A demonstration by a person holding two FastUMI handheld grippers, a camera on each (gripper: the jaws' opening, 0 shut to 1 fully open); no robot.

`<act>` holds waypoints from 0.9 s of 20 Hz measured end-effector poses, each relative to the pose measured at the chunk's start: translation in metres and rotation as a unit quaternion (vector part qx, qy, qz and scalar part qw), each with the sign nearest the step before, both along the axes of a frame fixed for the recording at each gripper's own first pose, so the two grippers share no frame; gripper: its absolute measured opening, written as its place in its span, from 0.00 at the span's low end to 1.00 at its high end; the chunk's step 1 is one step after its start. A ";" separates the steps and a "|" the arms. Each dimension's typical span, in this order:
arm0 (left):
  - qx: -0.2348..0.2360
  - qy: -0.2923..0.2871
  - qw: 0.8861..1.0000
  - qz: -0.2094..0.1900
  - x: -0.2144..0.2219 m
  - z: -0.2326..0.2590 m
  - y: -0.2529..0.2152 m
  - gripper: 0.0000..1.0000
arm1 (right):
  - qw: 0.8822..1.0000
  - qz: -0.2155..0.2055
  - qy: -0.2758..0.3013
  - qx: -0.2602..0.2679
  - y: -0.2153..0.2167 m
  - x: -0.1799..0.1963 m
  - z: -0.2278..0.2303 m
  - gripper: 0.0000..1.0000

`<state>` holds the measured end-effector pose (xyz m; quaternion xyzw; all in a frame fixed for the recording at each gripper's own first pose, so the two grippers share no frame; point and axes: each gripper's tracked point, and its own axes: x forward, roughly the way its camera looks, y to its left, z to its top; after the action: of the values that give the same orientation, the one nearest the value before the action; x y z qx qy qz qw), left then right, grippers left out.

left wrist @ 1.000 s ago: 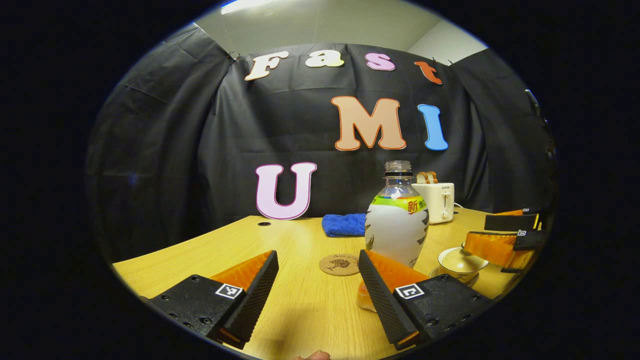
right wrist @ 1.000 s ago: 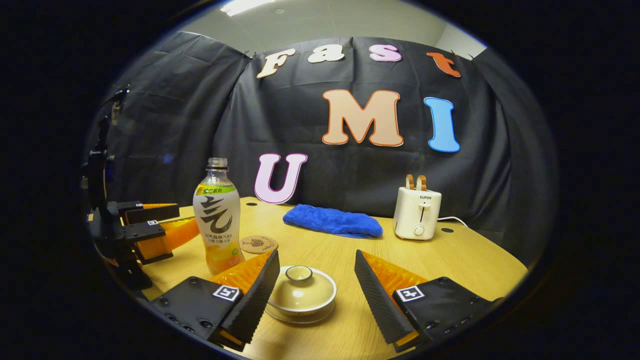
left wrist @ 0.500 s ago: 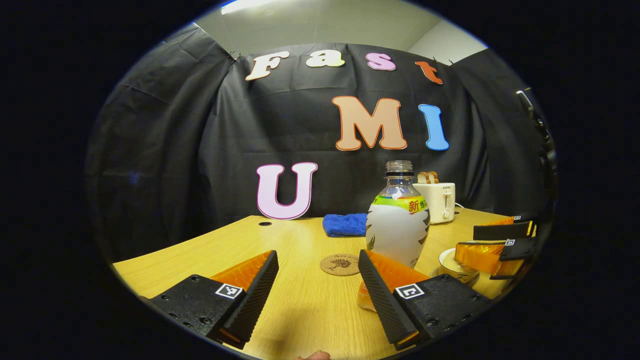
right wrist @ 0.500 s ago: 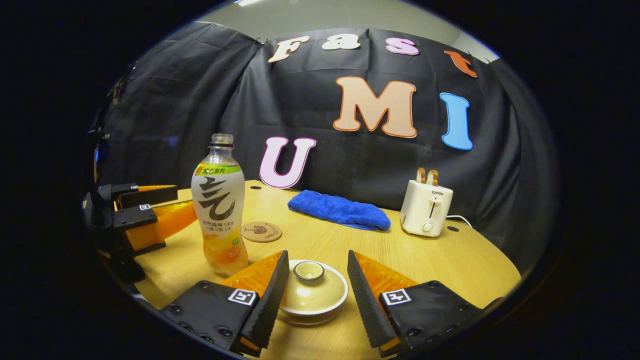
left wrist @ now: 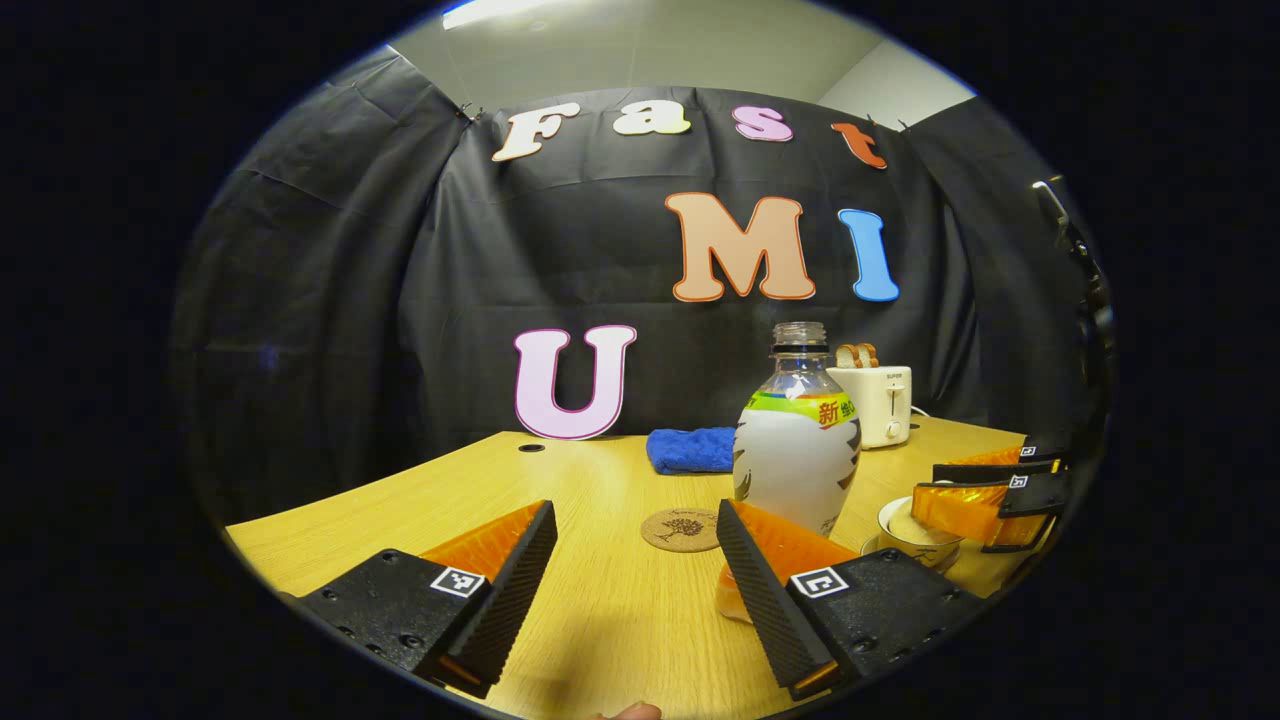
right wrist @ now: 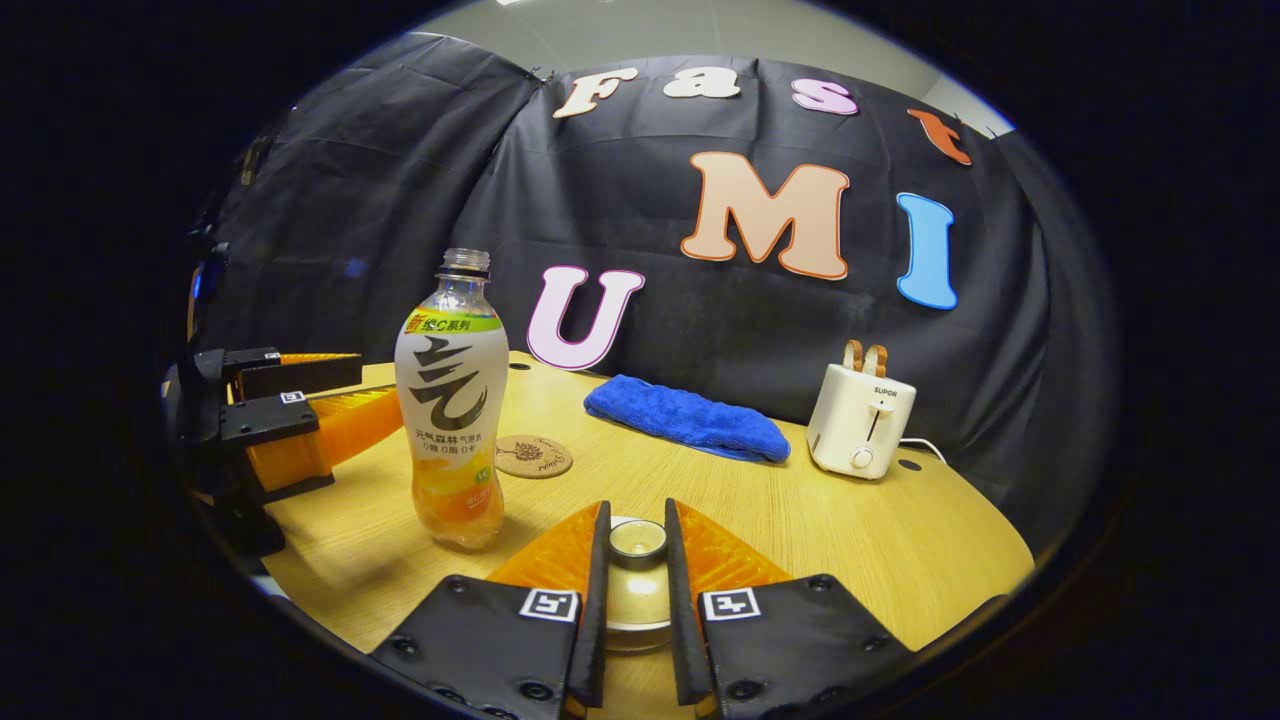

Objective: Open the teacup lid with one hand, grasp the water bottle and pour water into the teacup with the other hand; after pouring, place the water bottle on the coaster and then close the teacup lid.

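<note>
An uncapped water bottle point(left wrist: 795, 455) with a white label and orange drink stands on the table, just behind my left gripper's right finger. My left gripper point(left wrist: 635, 520) is open, with nothing between its fingers, and the round cork coaster point(left wrist: 680, 528) lies ahead of it. The right gripper view looks down on the cream teacup point(right wrist: 637, 610) with its lid on. My right gripper point(right wrist: 637, 525) is shut on the lid's knob point(right wrist: 637, 538). The bottle point(right wrist: 450, 400) stands to the left there, and the left gripper point(right wrist: 378, 382) is beyond it. The left gripper view shows the right gripper point(left wrist: 930, 486) over the teacup point(left wrist: 915, 535).
A folded blue cloth point(right wrist: 685, 418) lies at the back of the wooden table point(right wrist: 850, 530). A white toaster point(right wrist: 860, 420) with bread in it stands at the back right, its cord trailing off. The coaster point(right wrist: 533, 456) lies behind the bottle.
My right gripper moved forward and down over the teacup and closed its fingers onto the lid's knob. The left gripper stayed still and open.
</note>
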<state>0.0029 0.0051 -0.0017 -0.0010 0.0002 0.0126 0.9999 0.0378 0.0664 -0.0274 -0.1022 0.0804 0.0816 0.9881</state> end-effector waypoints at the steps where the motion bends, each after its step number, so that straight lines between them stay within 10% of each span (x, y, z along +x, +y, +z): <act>1: 0.000 0.001 1.000 0.000 0.000 0.000 0.000 0.95 | 1.000 0.001 -0.005 0.003 -0.001 -0.001 0.000 0.31; 18: 0.011 0.001 0.998 -0.059 -0.022 0.002 -0.021 0.95 | 0.997 -0.033 -0.023 0.069 -0.036 -0.003 0.010 0.31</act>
<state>-0.0194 -0.0161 -0.0002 0.0103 0.0011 -0.0461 0.9989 0.0348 0.0304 -0.0170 -0.0329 0.0556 0.0521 0.9966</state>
